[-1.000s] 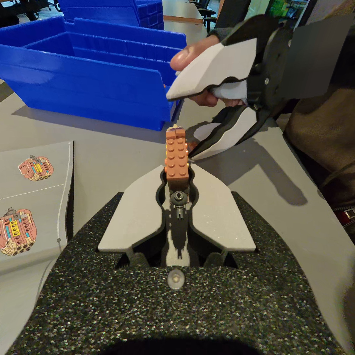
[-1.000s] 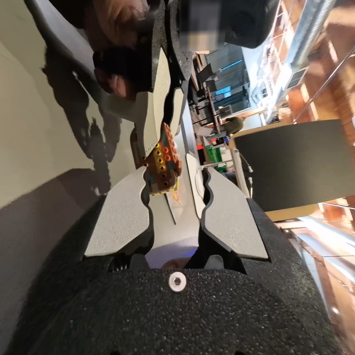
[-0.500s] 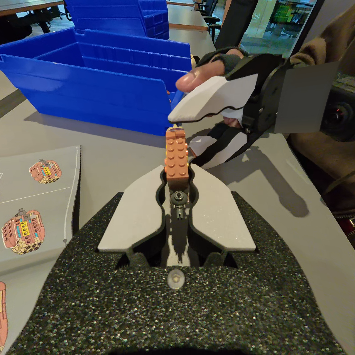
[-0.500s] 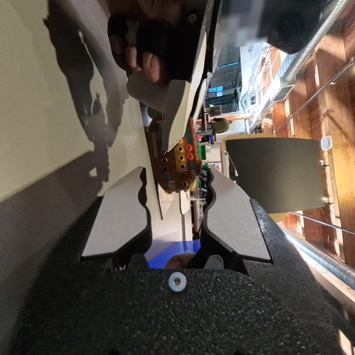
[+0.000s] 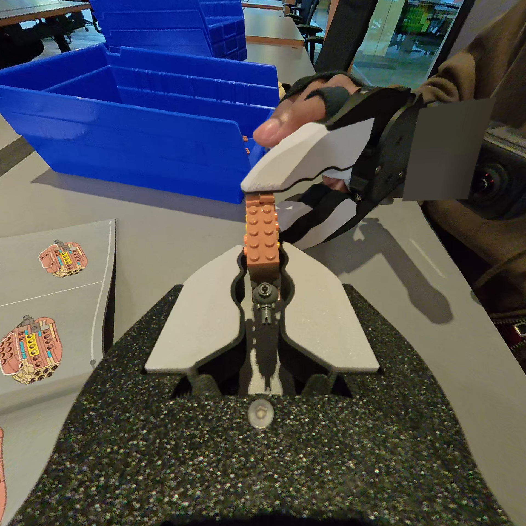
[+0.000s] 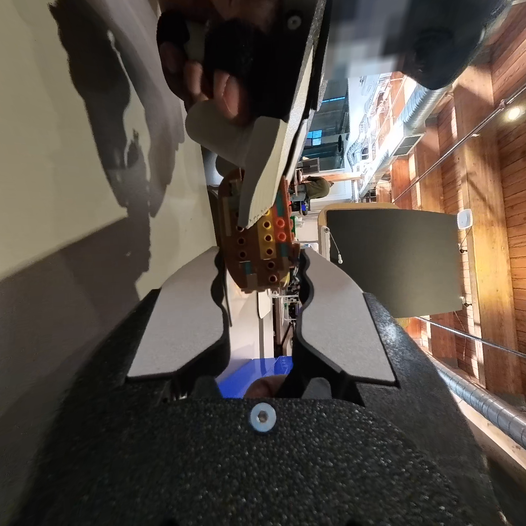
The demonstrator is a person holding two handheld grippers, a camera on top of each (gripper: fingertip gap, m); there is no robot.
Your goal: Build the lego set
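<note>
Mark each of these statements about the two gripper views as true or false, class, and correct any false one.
1. The left gripper is shut on the lego model. True.
2. The right gripper is clamped tight on the model. False: its jaws stand open, with the end of the model between them.
3. A blue bin stands on the grey table beyond the model. True.
4. The instruction sheet lies to the right of the left gripper. False: it lies to its left.
5. The model is built only of brown bricks. False: the right wrist view shows yellow, orange and teal bricks too.
</note>
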